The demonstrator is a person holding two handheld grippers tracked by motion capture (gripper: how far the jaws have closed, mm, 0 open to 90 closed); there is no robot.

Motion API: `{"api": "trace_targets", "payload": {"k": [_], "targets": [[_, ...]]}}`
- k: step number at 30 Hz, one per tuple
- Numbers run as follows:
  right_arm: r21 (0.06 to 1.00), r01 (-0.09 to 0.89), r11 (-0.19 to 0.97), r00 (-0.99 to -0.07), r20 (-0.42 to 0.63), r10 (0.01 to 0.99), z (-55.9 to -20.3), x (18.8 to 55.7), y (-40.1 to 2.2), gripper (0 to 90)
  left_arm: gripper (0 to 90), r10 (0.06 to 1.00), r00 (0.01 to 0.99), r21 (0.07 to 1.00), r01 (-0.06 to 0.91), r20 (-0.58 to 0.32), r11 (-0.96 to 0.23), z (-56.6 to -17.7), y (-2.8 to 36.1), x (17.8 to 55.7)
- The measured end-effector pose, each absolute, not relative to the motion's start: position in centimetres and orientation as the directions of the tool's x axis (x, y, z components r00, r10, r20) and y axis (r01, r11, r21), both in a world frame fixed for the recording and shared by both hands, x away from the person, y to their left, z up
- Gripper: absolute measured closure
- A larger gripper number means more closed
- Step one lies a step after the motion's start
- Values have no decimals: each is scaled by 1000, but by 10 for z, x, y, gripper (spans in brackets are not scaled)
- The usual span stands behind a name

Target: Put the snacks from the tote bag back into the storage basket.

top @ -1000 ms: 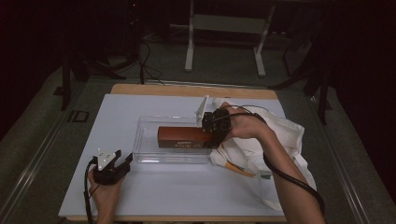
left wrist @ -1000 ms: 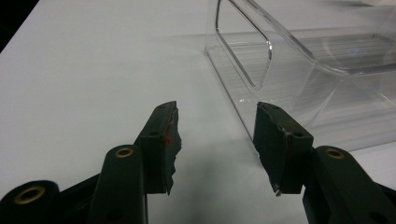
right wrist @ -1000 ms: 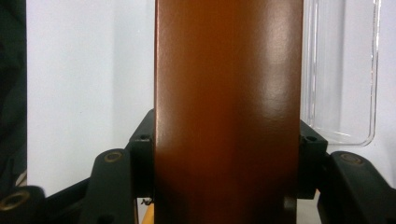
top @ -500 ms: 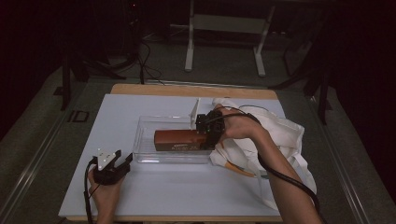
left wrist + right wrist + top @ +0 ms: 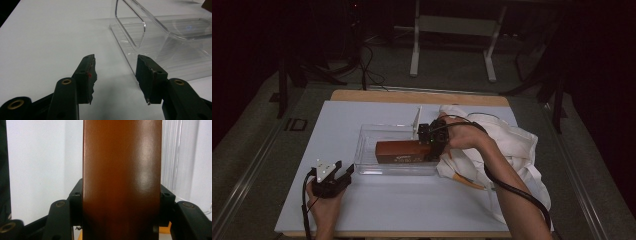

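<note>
A long brown box [image 5: 404, 150] lies lengthwise over the clear plastic tray [image 5: 367, 137] in the middle of the white table. My right gripper [image 5: 430, 146] is shut on the box's right end; in the right gripper view the brown box [image 5: 121, 177] runs up between both jaws, which press on its sides. My left gripper [image 5: 343, 172] rests on the table at the tray's front left corner, jaws open and nothing between them. In the left gripper view, that left gripper [image 5: 116, 77] points at the clear tray [image 5: 160, 37] wall just ahead.
A crumpled white cloth bag [image 5: 512, 145] with an orange strip lies right of the tray, under my right forearm. The white board [image 5: 312, 130] covers a wooden table. Dark floor, cables and a metal stand's legs [image 5: 414, 50] lie beyond the far edge.
My right gripper has carried the brown box a little to the left over the tray. The left gripper has stayed where it was.
</note>
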State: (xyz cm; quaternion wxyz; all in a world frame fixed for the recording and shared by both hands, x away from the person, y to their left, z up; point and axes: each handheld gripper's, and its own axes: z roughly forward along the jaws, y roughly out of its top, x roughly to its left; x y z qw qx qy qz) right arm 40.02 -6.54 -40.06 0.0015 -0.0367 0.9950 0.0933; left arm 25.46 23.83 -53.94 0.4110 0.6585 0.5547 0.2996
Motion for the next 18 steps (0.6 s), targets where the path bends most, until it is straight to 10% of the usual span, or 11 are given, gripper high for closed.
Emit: {"api": "trace_targets", "payload": {"k": [18], "targets": [[171, -73, 983, -997, 3, -75, -410, 401, -54, 423, 508, 977, 206, 873, 485, -63, -46, -539, 238, 255]]}}
